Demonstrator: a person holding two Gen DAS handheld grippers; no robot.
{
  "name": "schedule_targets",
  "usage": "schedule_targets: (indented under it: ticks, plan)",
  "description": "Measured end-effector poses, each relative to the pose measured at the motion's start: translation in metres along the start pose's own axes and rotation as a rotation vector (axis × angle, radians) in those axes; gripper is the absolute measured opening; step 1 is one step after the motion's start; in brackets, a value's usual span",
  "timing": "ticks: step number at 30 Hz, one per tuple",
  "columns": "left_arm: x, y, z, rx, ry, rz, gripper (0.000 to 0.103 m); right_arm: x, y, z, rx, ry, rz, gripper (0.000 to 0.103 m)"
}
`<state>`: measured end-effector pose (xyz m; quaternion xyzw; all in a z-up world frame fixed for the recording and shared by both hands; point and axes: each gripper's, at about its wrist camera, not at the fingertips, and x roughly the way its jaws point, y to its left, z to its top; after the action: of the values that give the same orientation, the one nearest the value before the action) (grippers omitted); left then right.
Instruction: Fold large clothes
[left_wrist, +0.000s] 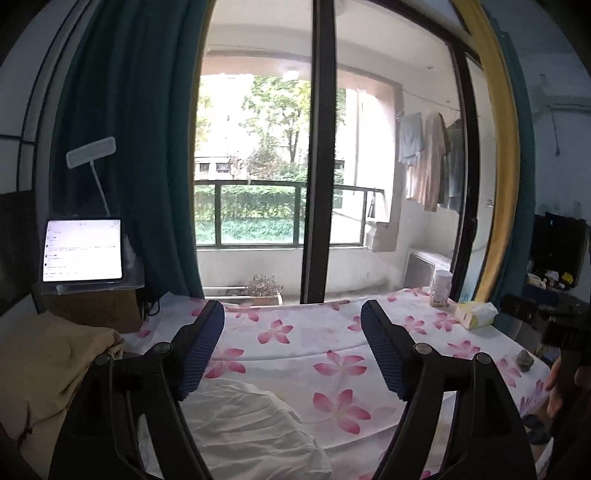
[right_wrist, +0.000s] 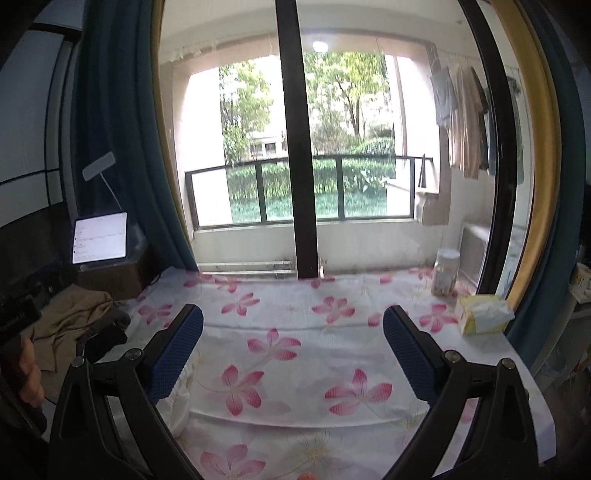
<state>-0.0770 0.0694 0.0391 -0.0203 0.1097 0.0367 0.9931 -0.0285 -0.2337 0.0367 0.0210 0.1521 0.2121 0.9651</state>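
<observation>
Both sets of jaws stand wide apart with nothing between them. The left gripper (left_wrist: 291, 347) hangs above the near left part of the flowered sheet (left_wrist: 332, 332), its blue ribbed pads (left_wrist: 201, 350) parted over a crumpled white garment (left_wrist: 251, 424) that lies on the sheet at the near edge, just under and between the fingers. The right gripper (right_wrist: 293, 354) hovers over the middle of the same sheet, and only a small bunch of the white cloth shows in its view, beside and below its left pad at the near left.

At the far left a lit tablet (left_wrist: 83, 251) leans on a stand atop a brown box, with a white lamp head (left_wrist: 91, 152) on a thin stalk above it and a dark teal curtain (left_wrist: 129, 147) behind. Near it, left of the sheet, lies a heap of tan clothing (left_wrist: 48, 369). Straight ahead are sliding glass doors with a dark central post (left_wrist: 317, 166), a balcony rail and green trees beyond. Clothes hang on a line (left_wrist: 428, 158) at the far right of the balcony. On the far right corner of the sheet stand a clear jar with a white lid (left_wrist: 441, 288) and, just nearer, a yellow tissue pack (left_wrist: 476, 314); a small grey lump (left_wrist: 524, 360) lies near the right edge.
</observation>
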Motion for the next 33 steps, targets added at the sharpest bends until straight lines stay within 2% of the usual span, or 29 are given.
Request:
schedule_targets:
  ticks: [5, 11, 20, 26, 33]
  plan:
    - [0.000, 0.003, -0.015, -0.013, 0.021, -0.004, 0.079, -0.002, 0.003, -0.004, 0.007, -0.033, 0.013, 0.102]
    - [0.006, 0.008, -0.033, -0.011, 0.067, 0.036, 0.079, 0.009, 0.007, -0.010, 0.001, -0.001, -0.058, 0.102]
    - [0.001, 0.009, -0.039, -0.008, 0.030, 0.042, 0.079, 0.008, 0.021, -0.020, -0.092, -0.015, -0.109, 0.102]
    - [0.001, 0.014, -0.044, -0.041, 0.020, 0.029, 0.079, 0.015, 0.021, -0.027, -0.093, 0.011, -0.080, 0.102]
    - [0.006, 0.013, -0.048, -0.037, 0.029, 0.046, 0.079, 0.025, 0.020, -0.035, -0.082, 0.039, -0.046, 0.102]
